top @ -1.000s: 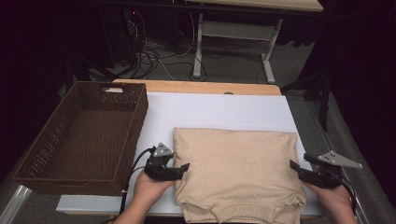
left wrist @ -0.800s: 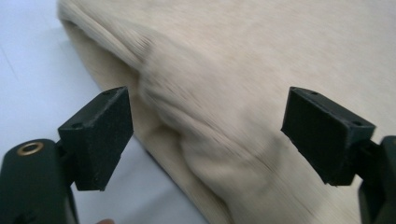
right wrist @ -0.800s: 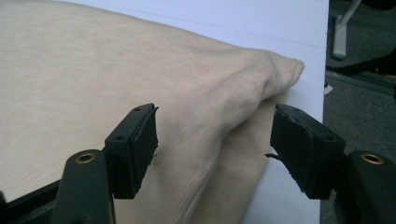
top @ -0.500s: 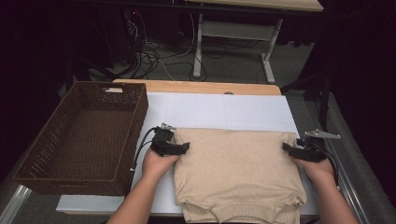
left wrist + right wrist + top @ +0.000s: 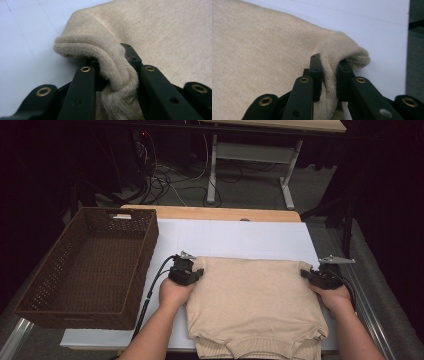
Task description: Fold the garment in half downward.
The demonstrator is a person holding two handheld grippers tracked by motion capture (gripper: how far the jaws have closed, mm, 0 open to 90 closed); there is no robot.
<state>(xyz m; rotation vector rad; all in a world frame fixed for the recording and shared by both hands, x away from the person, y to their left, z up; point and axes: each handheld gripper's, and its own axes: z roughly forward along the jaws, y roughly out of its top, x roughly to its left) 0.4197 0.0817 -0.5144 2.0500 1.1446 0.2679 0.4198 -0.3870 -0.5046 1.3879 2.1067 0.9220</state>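
Left claw (image 5: 196, 276) and right claw (image 5: 306, 275), jaws just closed, each pinch a far corner of the sweater (image 5: 255, 305), forearms reaching forward.

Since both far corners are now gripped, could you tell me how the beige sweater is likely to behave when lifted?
The beige sweater will probably sag between the grips: its knit bunches softly in the left hand-held gripper and the right hand-held gripper. The folded layers may fall open. Slipping seems unlikely, since the ribbed knit is pinched thickly.

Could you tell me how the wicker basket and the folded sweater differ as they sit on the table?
The wicker basket is dark brown, rigid and untouched at the left; the folded sweater is beige, soft, flat, and pinched at both far corners. The basket stands wholly on the table; the sweater overhangs its near edge. Both rest on it.
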